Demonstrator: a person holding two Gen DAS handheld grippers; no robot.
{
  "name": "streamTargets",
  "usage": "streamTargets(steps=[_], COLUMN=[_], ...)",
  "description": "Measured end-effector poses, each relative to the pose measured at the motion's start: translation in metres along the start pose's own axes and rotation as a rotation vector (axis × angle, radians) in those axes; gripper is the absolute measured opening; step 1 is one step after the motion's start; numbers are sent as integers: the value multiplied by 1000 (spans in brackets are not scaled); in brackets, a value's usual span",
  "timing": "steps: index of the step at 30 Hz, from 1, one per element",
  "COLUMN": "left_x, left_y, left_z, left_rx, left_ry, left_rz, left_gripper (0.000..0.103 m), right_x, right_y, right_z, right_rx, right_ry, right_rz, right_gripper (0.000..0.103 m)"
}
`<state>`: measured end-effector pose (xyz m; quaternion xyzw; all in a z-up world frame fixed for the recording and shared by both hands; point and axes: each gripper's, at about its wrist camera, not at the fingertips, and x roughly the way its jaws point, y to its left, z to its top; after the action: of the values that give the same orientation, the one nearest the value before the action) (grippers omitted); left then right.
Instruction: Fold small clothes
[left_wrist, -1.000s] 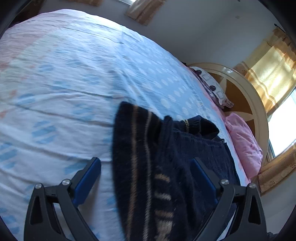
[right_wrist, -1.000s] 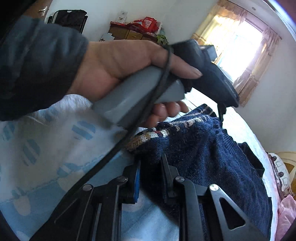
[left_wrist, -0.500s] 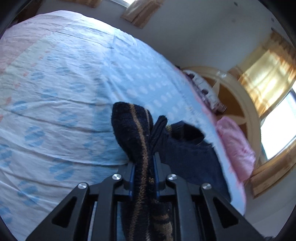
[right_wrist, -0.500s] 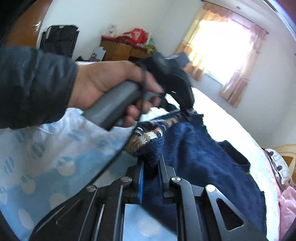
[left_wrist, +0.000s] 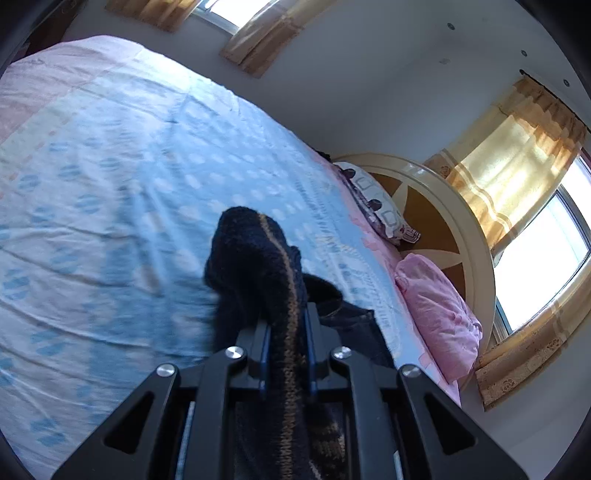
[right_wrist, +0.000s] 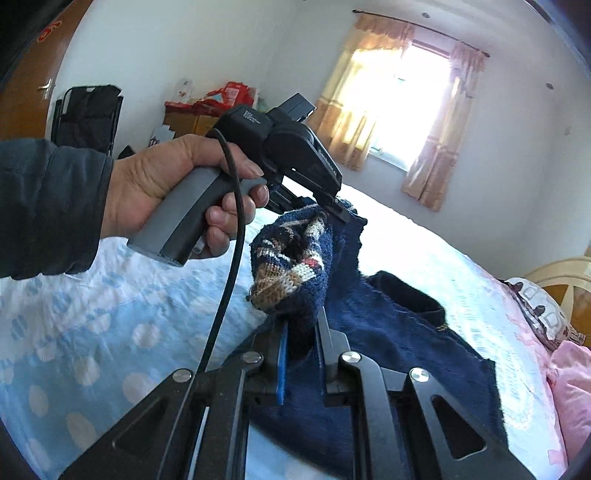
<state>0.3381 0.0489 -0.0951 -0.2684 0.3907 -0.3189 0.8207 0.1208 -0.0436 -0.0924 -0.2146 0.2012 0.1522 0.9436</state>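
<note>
— Lifting now? A second ago the left gripper (left_wrist: 286, 328) stood wide open around the navy knitted sweater with tan patterned bands (left_wrist: 258, 266).

— Yes; its jaws have closed on a bunched fold since then. The right gripper (right_wrist: 301, 339) pinches the patterned hem too.

— So both corners are held?

— Seemingly, ready to carry over. The rest of the sweater trails on the blue-dotted bedsheet (left_wrist: 110, 184) ahead of both.

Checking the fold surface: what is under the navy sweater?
The blue dotted bedsheet shows beneath and around the navy sweater. Whatever lies directly under its spread body is covered.
</note>
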Motion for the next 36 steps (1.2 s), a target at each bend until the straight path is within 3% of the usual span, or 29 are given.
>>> streamTargets(steps=[6,17,29,36], left_x=[16,56,104,142], left_y=[-38,-99,-153,-173], left_z=[1,-3,-15,-32], left_rx=[37,127,191,225], left_ry=[-31,-3,62,116], left_rz=[6,-11,-66,-41], left_gripper=[15,15,15,15], right_x=[-15,-36,-60,-63], right_y=[-35,-88,-136,-160], right_z=[-5,-31,-61,-85], right_rx=[85,177,259,325], right_ry=[-12,-7,21,66], right_rz=[-33,-115,-189,-221], right_gripper=[11,11,11,11])
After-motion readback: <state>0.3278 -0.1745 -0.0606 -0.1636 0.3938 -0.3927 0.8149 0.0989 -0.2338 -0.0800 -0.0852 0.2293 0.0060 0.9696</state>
